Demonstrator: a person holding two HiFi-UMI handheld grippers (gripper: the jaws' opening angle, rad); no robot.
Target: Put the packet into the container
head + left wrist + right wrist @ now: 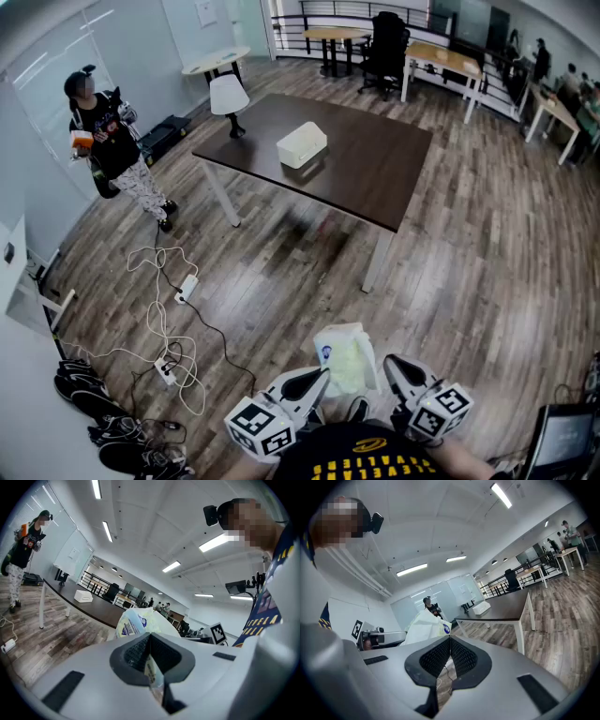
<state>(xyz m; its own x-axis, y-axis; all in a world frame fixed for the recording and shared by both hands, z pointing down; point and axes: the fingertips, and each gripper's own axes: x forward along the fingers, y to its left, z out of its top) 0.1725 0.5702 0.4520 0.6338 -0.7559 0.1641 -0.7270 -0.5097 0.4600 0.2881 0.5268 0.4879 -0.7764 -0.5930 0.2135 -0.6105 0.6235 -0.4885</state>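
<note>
The packet (348, 357), white with a yellow-green side and a blue mark, hangs in front of my chest, well short of the table. My left gripper (322, 377) is shut on its edge; in the left gripper view the packet (136, 620) rises past the closed pads and a strip of it shows between them. My right gripper (393, 363) is shut with nothing in it, just right of the packet (424, 625). The container (302, 144), a white rectangular box, sits on the dark table (375, 178) far ahead, and is also visible as the container (83, 596) and the container (481, 606).
A white lamp (229, 98) stands at the table's left corner. A person (108, 141) stands at the left by the glass wall. Cables and a power strip (169, 319) lie on the wood floor, shoes (94, 394) at lower left. More desks and chairs (384, 42) stand behind.
</note>
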